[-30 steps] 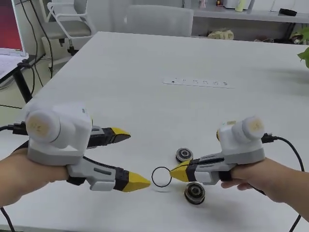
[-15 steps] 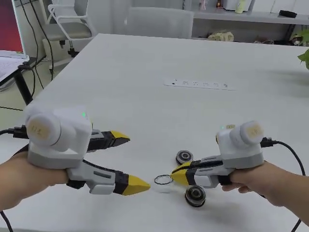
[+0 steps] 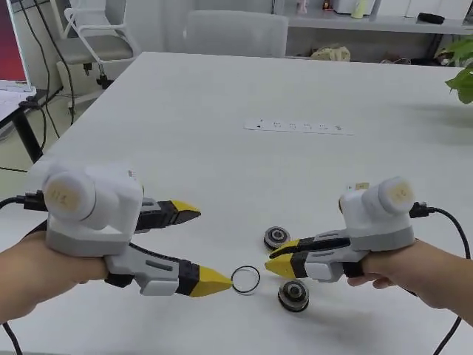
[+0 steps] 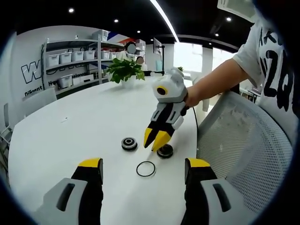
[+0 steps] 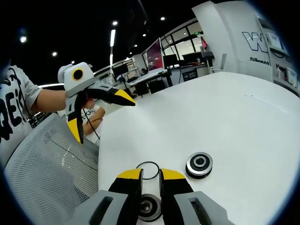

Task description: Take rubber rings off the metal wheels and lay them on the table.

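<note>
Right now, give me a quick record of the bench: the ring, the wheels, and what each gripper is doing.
rubber ring: lying flat on the table, free of both grippers
far wheel: flat on the table, beyond the ring
near wheel: flat on the table, beneath the right gripper
left gripper: jaws wide open, empty, one tip beside the ring
right gripper: jaws close together, empty

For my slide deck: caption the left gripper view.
Open left gripper faces a black rubber ring lying loose on the white table; the right gripper hovers between two metal wheels.
</note>
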The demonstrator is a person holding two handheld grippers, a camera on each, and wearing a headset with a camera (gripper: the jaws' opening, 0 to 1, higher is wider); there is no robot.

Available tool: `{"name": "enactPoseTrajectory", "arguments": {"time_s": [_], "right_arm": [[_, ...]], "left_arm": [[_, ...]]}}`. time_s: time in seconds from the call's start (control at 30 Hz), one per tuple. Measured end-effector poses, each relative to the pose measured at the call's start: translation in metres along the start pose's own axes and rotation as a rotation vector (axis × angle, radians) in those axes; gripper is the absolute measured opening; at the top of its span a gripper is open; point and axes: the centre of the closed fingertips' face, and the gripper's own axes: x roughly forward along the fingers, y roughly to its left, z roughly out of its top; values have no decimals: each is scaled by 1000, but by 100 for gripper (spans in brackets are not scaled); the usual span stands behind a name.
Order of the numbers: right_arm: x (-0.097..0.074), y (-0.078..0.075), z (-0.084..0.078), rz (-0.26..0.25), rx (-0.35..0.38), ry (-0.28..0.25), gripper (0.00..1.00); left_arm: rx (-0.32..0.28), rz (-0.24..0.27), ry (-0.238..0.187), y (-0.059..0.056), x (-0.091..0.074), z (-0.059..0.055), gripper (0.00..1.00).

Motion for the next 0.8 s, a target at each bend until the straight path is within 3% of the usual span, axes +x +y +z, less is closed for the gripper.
{"name": "enactPoseTrajectory", "arguments": {"time_s": [0.8], "right_arm": [[-37, 0, -11, -25, -6, -17, 16]], "left_arm": [[-3, -71, 15, -14, 27, 10, 67]]}}
